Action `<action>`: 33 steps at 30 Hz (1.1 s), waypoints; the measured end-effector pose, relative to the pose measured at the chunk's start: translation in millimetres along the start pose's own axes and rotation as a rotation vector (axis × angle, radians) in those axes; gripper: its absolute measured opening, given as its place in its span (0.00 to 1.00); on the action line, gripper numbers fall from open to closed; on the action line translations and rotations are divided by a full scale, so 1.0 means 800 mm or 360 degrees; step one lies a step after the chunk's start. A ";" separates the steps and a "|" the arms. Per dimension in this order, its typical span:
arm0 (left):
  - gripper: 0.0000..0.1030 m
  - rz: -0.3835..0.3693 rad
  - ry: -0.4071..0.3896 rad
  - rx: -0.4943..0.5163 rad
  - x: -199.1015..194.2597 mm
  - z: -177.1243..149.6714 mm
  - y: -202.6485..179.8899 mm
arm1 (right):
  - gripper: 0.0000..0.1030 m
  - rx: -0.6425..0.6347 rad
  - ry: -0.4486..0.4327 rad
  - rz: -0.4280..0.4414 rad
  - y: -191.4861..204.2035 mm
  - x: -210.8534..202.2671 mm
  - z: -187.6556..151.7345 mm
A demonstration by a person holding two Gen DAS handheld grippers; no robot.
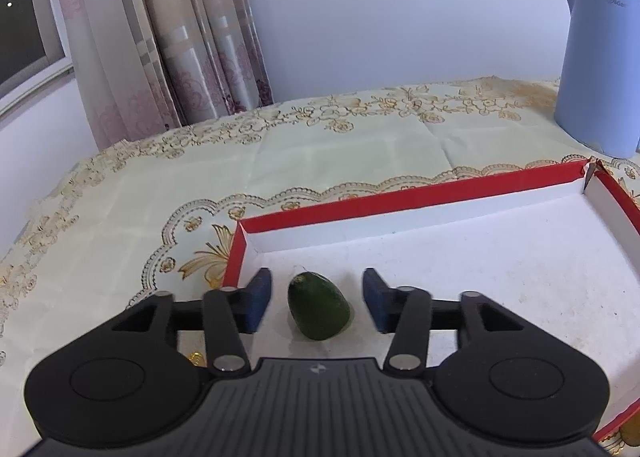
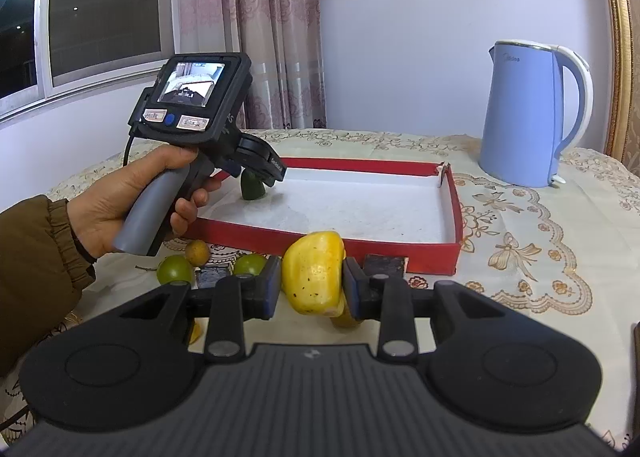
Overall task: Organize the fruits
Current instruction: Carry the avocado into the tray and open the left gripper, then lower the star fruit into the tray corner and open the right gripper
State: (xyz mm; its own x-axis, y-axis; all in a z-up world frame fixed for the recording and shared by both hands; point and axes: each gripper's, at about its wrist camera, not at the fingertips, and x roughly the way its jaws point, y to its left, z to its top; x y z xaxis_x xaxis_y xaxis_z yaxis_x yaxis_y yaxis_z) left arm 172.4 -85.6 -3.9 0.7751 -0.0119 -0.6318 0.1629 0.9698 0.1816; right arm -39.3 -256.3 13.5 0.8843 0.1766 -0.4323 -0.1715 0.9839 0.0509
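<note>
Avocado upright, stem end up

A dark green fruit is lying between the left gripper's spread fingers, while a yellow fruit is sitting clamped in the right gripper.

At your 1 o'clock a pale blue electric kettle with a white handle stands upright on the table, which wears a cream cloth printed with gold flowers. At 11 o'clock pink patterned curtains hang beside a dark window. Behind the kettle you see a plain white wall, and a gilt frame at 2 o'clock.
</note>
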 end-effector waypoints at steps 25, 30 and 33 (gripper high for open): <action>0.78 0.0171 -0.0248 -0.0303 -0.093 -0.059 0.075 | 0.30 -0.0015 0.0026 -0.0090 -0.057 0.146 0.128; 0.78 0.0159 -0.0272 -0.0303 -0.098 -0.061 0.077 | 0.30 -0.0018 0.0195 -0.0152 -0.081 0.215 0.135; 0.78 0.0138 -0.0259 -0.0296 -0.097 -0.062 0.076 | 0.30 -0.0049 0.0229 -0.0242 -0.090 0.233 0.124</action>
State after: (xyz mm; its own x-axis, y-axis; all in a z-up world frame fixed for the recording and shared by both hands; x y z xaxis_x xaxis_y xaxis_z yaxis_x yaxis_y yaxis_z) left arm 92.1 -14.1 18.9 0.8717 0.0486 -0.4876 -0.0118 0.9969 0.0782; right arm 181.2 -291.7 18.6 0.8303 0.0176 -0.5570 -0.0558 0.9971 -0.0515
